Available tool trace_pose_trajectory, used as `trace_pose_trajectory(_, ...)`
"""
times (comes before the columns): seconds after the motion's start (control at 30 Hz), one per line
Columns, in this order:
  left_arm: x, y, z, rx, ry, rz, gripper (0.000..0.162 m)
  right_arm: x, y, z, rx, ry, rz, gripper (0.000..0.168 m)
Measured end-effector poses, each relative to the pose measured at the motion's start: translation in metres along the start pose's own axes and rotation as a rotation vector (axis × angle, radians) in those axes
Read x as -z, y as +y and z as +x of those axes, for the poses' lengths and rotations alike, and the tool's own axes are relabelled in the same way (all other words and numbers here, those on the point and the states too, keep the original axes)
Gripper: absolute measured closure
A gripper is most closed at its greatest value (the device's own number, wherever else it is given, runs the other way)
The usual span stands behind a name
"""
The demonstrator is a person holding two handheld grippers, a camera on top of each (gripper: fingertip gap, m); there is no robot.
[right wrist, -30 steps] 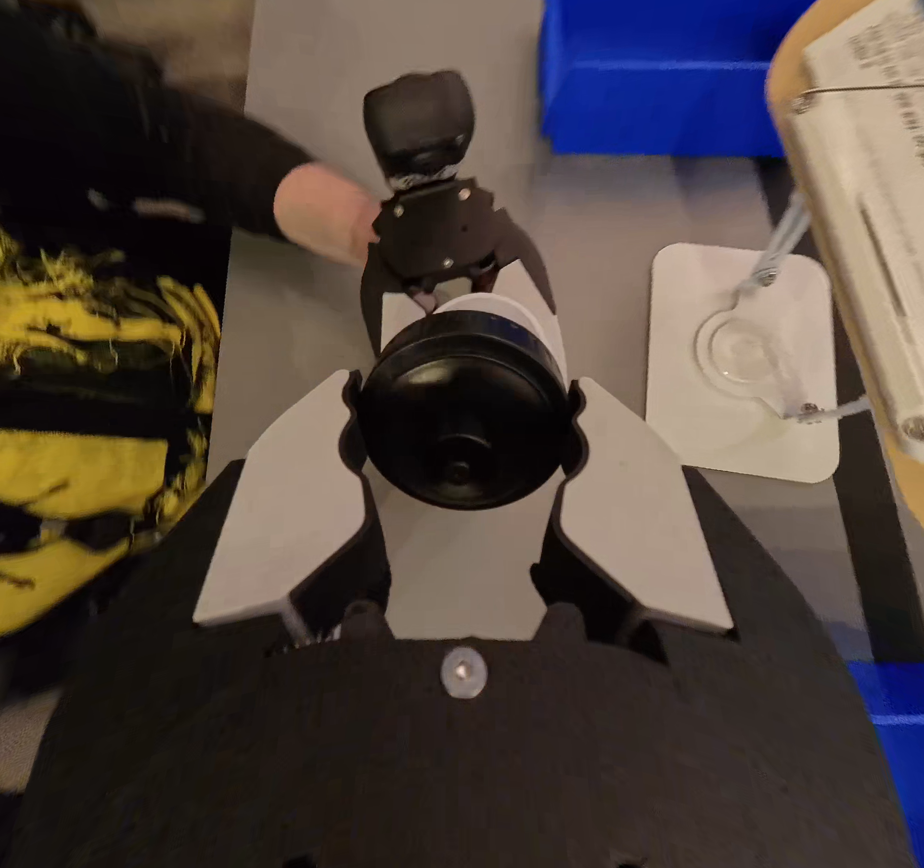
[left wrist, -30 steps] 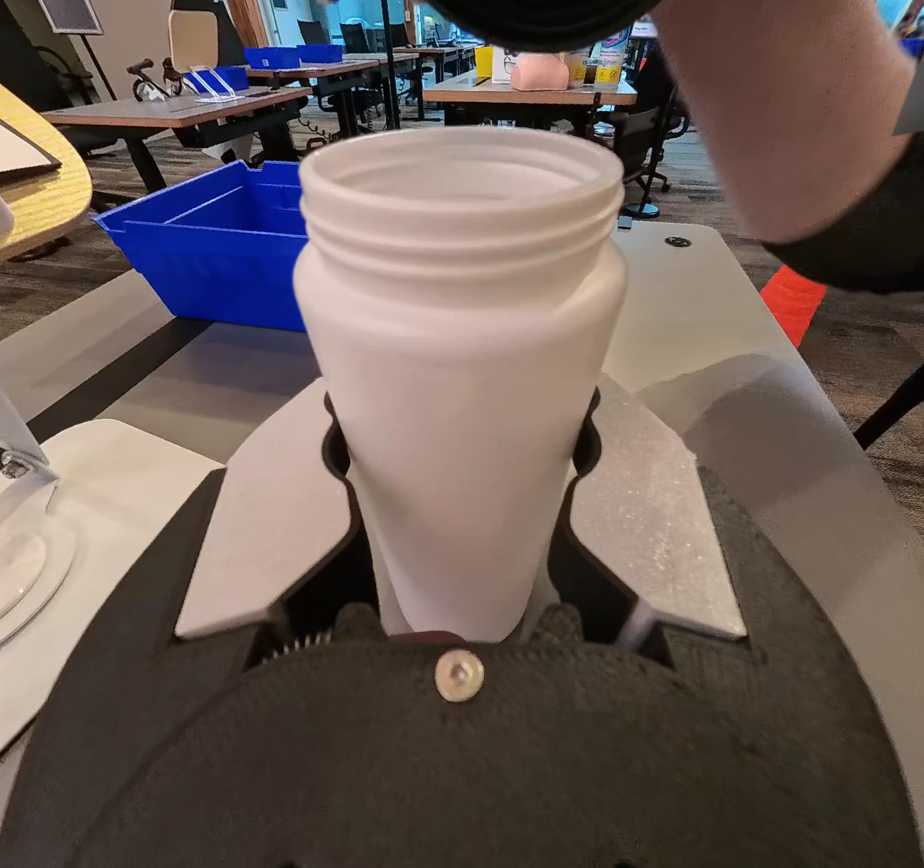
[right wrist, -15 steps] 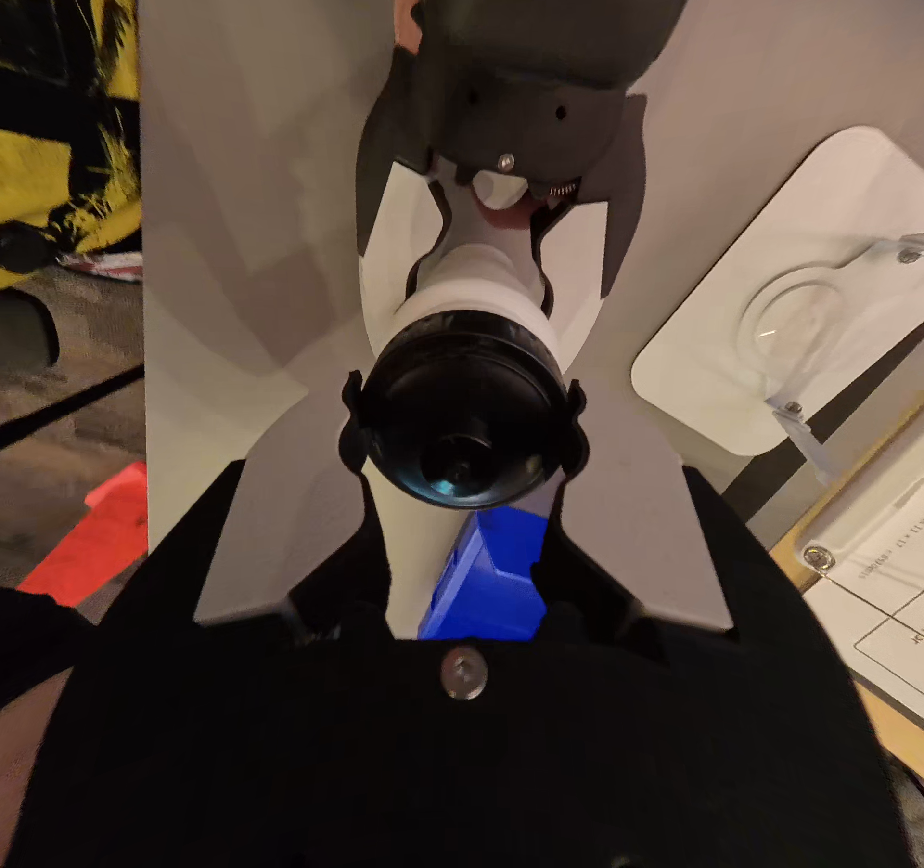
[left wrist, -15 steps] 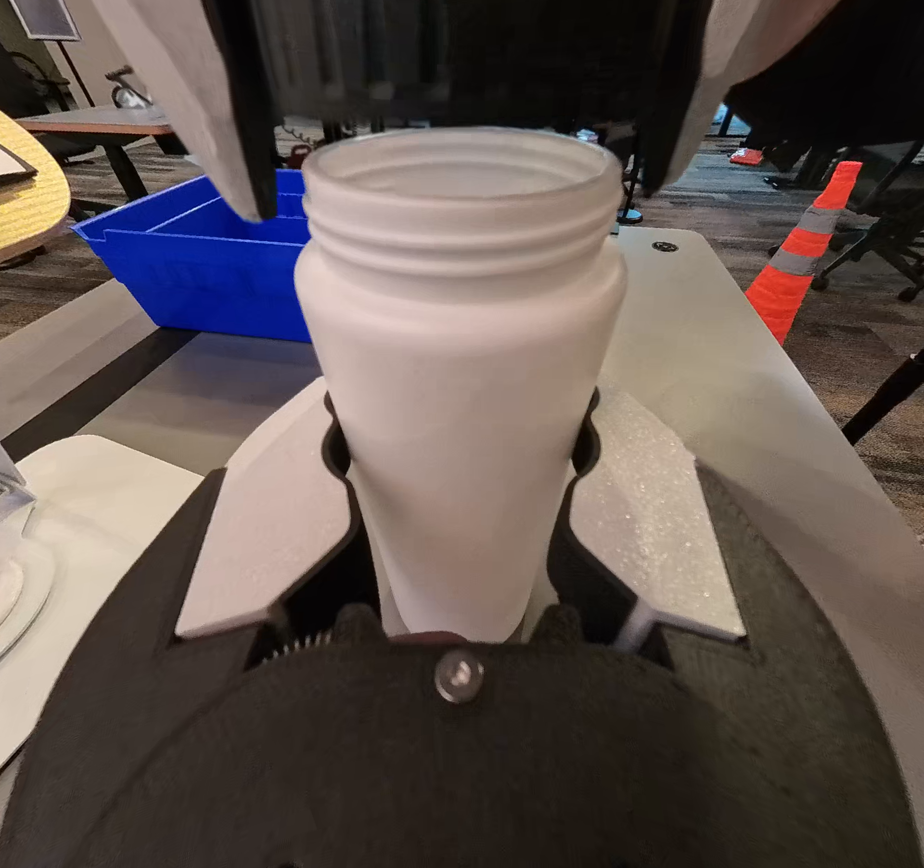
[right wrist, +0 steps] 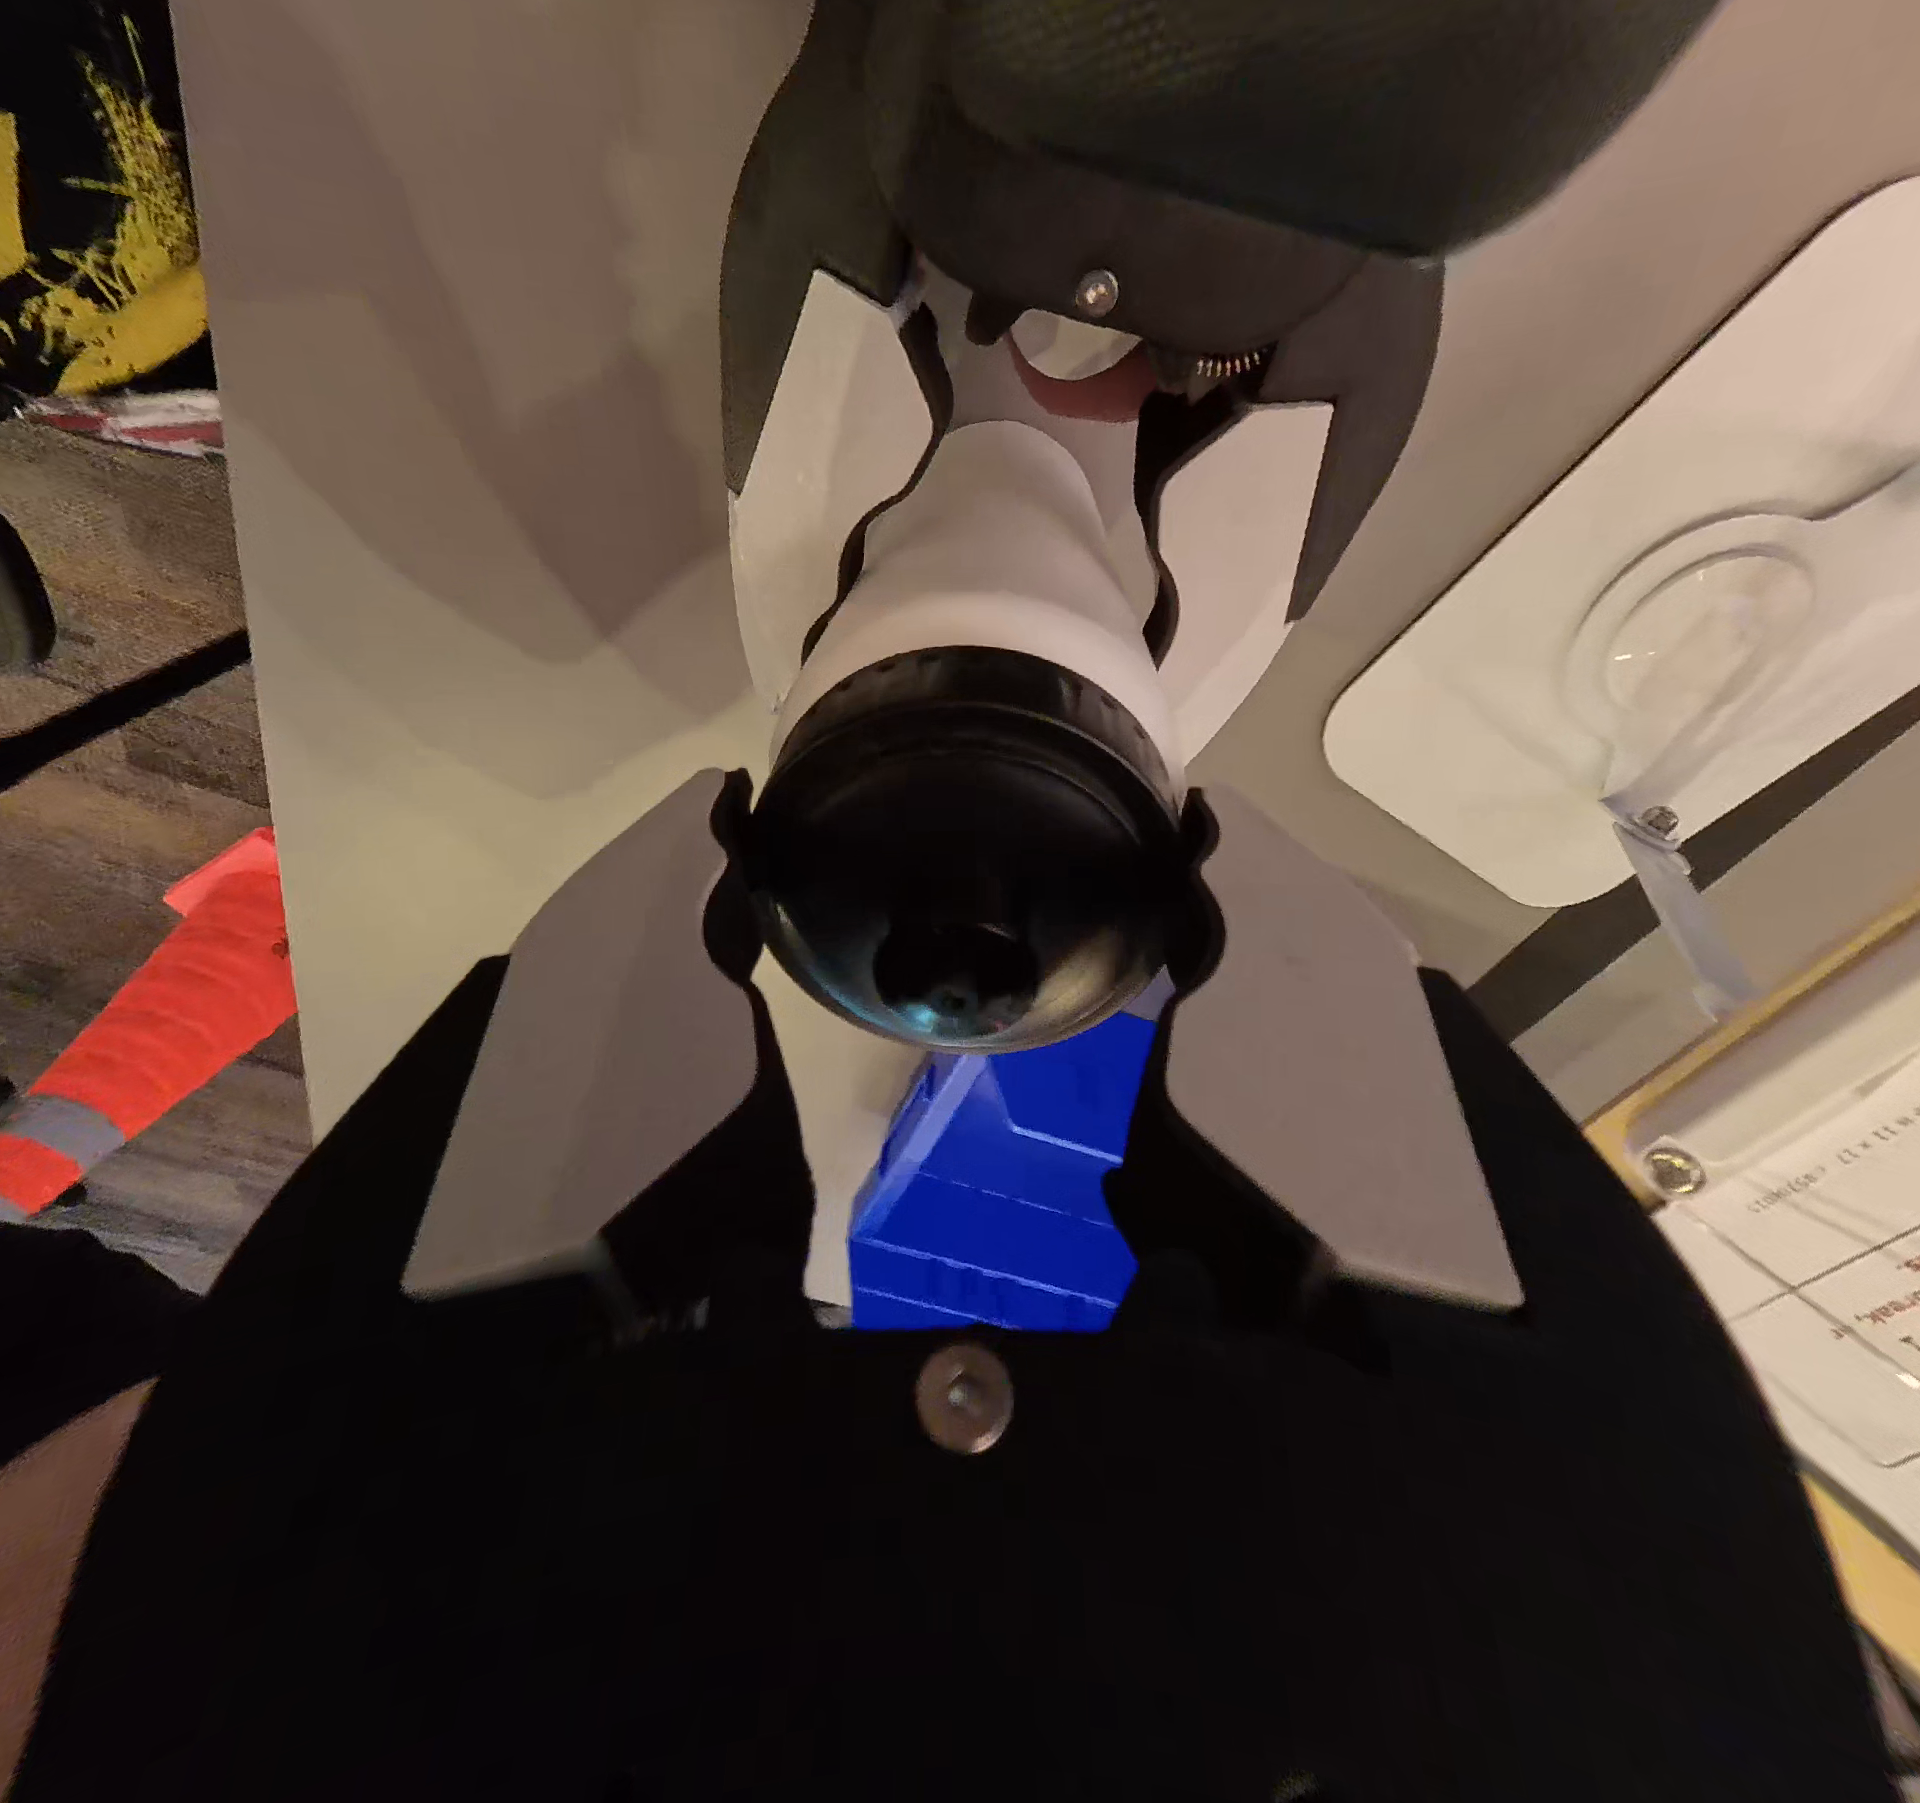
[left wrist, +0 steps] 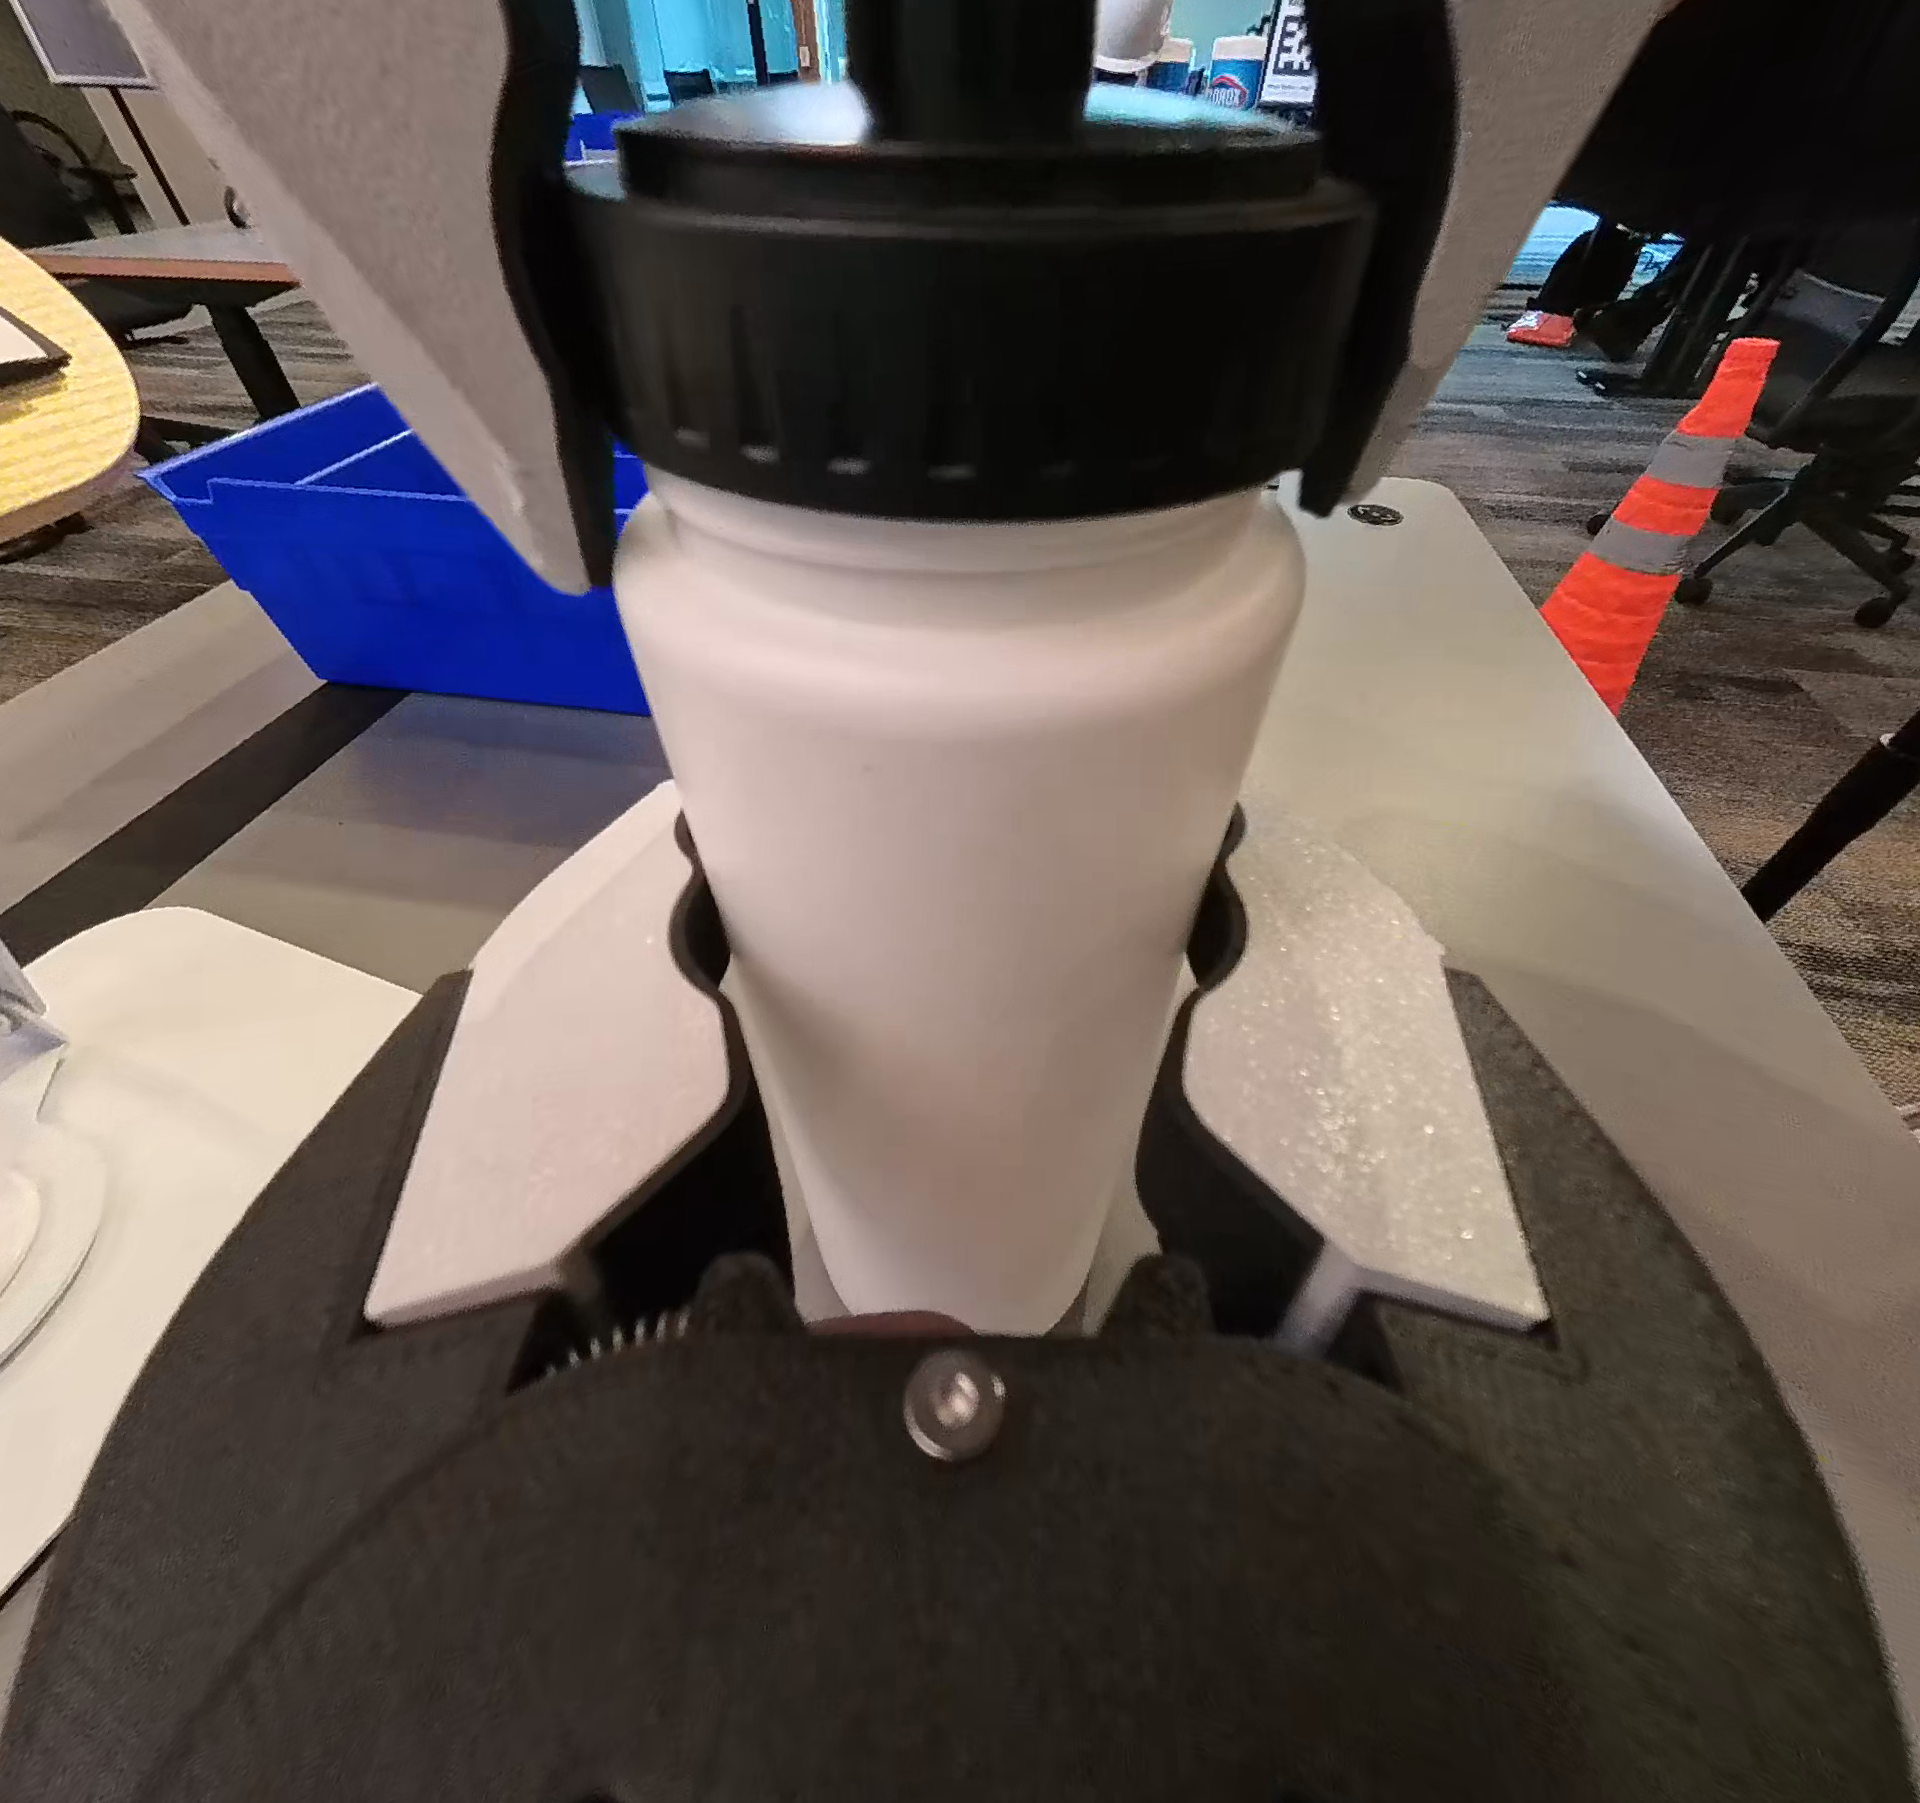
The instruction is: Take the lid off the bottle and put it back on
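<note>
Grey tabletop (left wrist: 1455,714) fills the left wrist view; a blue bin (left wrist: 395,579) sits at 10 o'clock, an orange cone (left wrist: 1652,548) at 2. At centre, the left gripper (left wrist: 961,922) clamps the white bottle (left wrist: 956,818), its black lid (left wrist: 966,319) seated on top.

Right wrist view: the right gripper (right wrist: 961,880) grips that lid, hiding the bottle's mouth; a white pad (right wrist: 1662,673) lies at 2 o'clock.

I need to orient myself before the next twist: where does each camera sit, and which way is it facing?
Left wrist view: on the left tongs, level with the table, facing the white bottle they clamp; own fingers show.
Right wrist view: on the right tongs, looking down on the black lid they clamp; own fingers show.
Shared: bottle, lid, both tongs, blue bin, orange cone.
</note>
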State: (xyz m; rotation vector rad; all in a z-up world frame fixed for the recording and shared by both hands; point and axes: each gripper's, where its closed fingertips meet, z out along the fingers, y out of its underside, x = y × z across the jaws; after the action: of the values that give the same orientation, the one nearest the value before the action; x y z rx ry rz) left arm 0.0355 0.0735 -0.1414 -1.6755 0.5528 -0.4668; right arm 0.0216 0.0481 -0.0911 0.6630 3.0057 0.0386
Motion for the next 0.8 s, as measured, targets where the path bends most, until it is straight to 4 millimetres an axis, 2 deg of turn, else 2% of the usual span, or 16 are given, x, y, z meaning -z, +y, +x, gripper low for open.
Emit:
trace_pose_trajectory(0.23,0.001,0.0,0.0,0.01,0.009,0.008,0.075,-0.001,-0.001,0.0,-0.243,-0.017,0.043,0.09)
trace_pose_trajectory(0.4,0.001,0.001,0.0,0.006,0.007,0.001,0.075,-0.002,-0.003,0.001,-0.261,-0.004,0.051,0.09)
trace_pose_trajectory(0.43,0.001,0.001,0.0,0.007,0.007,0.0,0.075,-0.002,-0.004,0.001,-0.26,-0.013,0.067,0.084)
trace_pose_trajectory(0.47,0.001,0.001,0.0,0.006,0.007,0.0,0.075,-0.002,-0.005,0.002,-0.262,-0.016,0.081,0.069)
trace_pose_trajectory(0.5,0.001,0.001,0.0,0.006,0.007,0.0,0.075,0.0,-0.003,0.002,-0.25,-0.013,0.083,0.067)
trace_pose_trajectory(0.6,0.0,0.001,0.0,0.007,0.008,-0.001,0.075,0.014,0.002,0.003,-0.16,0.034,0.096,0.072)
trace_pose_trajectory(0.67,0.0,0.0,0.0,0.008,0.009,-0.001,0.075,0.023,0.001,0.001,-0.076,0.05,0.115,0.083)
trace_pose_trajectory(0.73,0.0,0.0,0.0,0.008,0.01,-0.001,0.075,0.024,0.003,-0.001,-0.043,0.03,0.1,0.096)
trace_pose_trajectory(0.8,0.0,0.0,0.001,0.008,0.01,-0.001,0.075,0.018,0.005,0.0,-0.037,0.01,0.067,0.095)
